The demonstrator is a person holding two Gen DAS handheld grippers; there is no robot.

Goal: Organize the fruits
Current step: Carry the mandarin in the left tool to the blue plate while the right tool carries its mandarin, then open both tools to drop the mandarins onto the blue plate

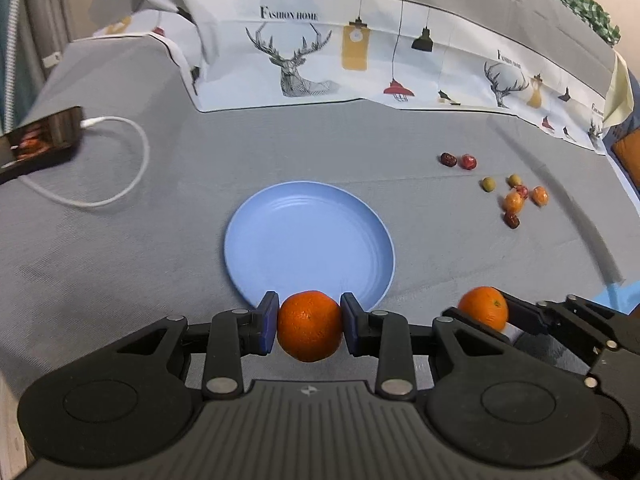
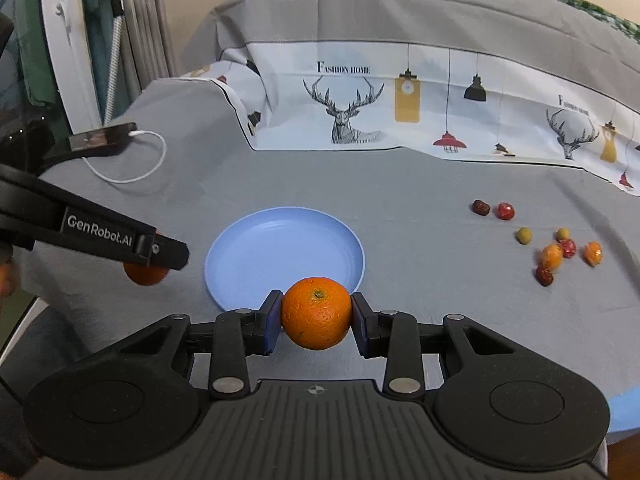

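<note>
My left gripper (image 1: 309, 325) is shut on an orange (image 1: 310, 325), held just before the near rim of the light blue plate (image 1: 308, 240). My right gripper (image 2: 316, 319) is shut on a second orange (image 2: 316, 318), also at the plate's (image 2: 280, 252) near rim. Each gripper shows in the other's view: the right one with its orange (image 1: 483, 306) at the lower right, the left one with its orange (image 2: 145, 274) at the left. Several small red, green and orange fruits (image 1: 514, 196) lie scattered on the grey cloth to the right; they also show in the right wrist view (image 2: 554, 254).
A phone (image 1: 42, 138) with a white charging cable (image 1: 120, 160) lies at the far left. A printed deer-and-lamp cloth (image 1: 360, 60) covers the back of the grey surface. A second light blue object (image 2: 624, 408) peeks in at the lower right.
</note>
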